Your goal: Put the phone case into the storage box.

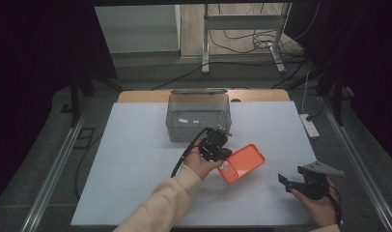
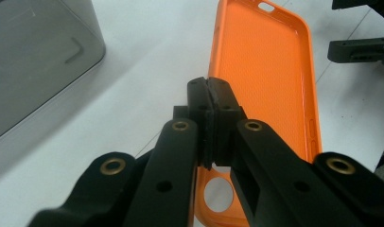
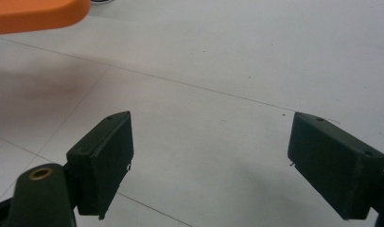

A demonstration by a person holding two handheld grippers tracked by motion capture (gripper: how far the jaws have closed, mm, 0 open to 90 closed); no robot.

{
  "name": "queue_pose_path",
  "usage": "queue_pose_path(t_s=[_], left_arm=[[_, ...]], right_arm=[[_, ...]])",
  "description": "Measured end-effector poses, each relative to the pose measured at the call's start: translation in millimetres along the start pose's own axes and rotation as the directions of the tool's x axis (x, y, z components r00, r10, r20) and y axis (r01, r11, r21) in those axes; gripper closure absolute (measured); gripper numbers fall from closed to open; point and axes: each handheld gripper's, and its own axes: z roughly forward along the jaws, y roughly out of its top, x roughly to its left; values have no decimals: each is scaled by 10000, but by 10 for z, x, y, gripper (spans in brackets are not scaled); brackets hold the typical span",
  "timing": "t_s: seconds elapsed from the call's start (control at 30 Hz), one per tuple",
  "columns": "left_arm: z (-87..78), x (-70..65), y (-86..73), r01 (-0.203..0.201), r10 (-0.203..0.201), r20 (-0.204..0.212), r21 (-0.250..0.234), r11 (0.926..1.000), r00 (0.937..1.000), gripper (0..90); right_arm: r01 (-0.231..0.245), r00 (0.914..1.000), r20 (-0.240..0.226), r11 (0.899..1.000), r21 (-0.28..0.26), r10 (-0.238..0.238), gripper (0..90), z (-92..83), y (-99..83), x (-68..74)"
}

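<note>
At centre frame, the left gripper point(image 1: 222, 153) clamps the edge of an orange phone case point(image 1: 241, 163), carrying it; next, likely the clear bin point(image 1: 199, 116) above. The right gripper point(image 1: 300, 182), jaws apart, waits lower right.

A white table top point(image 1: 136, 183) is seen, ruled by thin lines, with a wooden edge point(image 1: 141, 95) exposed at its far side. A white power strip point(image 1: 309, 125) is laid at the table's right edge. Grey floor point(image 1: 150, 72) is seen beyond, crossed by loose black cables point(image 1: 247, 41). A metal stand point(image 1: 242, 29) is placed at the back. Both sides are lost in darkness; metal rails point(image 1: 54, 169) are run alongside.
</note>
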Motion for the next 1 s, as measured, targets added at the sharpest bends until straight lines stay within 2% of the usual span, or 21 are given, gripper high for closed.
queue_pose_path(t_s=[0.47, 1.0], left_arm=[[-124, 57, -90, -267, 270, 155, -242, 9994, 9995, 893], [-242, 181, -206, -291, 296, 121, -409, 9987, 9995, 895]], right_arm=[[-134, 9999, -106, 9999, 16, 134, 155, 3, -1, 0], [-189, 9998, -115, 9998, 44, 190, 156, 9, 0, 3]])
